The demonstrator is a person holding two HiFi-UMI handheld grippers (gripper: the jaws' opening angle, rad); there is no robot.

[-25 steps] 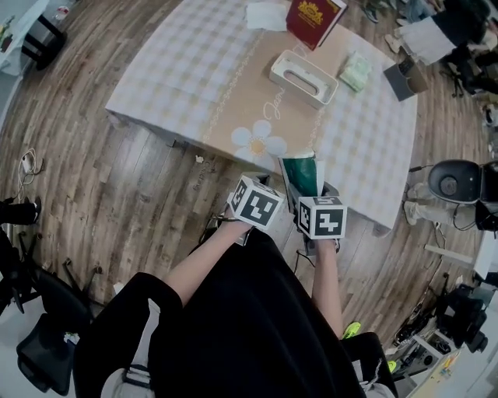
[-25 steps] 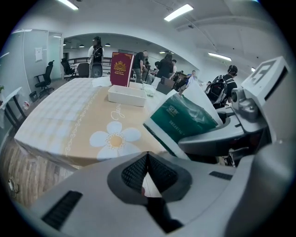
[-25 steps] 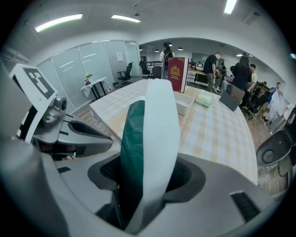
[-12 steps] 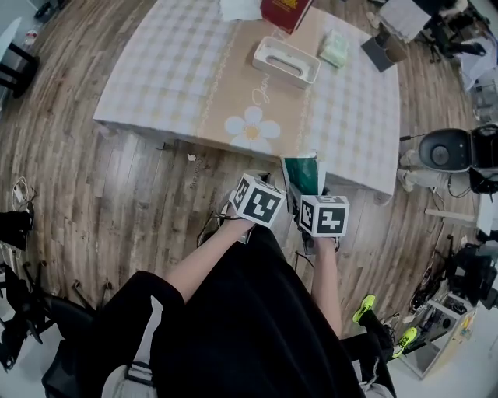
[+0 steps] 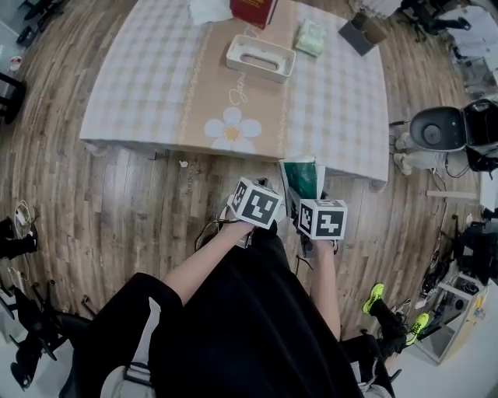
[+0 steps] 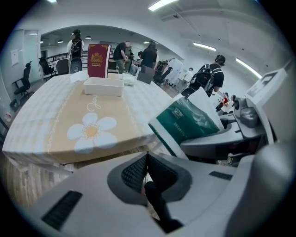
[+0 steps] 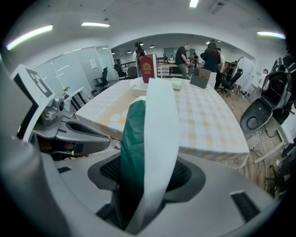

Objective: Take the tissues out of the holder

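Glossy plastic wraps the tissue pack (image 5: pixel 302 176); the tablecloth (image 5: pixel 148 70) is matt cloth, the floor (image 5: pixel 117 210) grained wood.

Table (image 5: pixel 140 93) stands on a wood floor (image 5: pixel 117 202). Checked cloth, with a tan runner (image 5: pixel 249 101) down the middle and a daisy print (image 5: pixel 231 130) near the front edge. At the far end of the runner: white tissue holder (image 5: pixel 261 57), slot up. Red book (image 5: pixel 253 9) upright behind it. Pale green pack (image 5: pixel 311 37) to the holder's right, white paper (image 5: pixel 208 9) left of the book.
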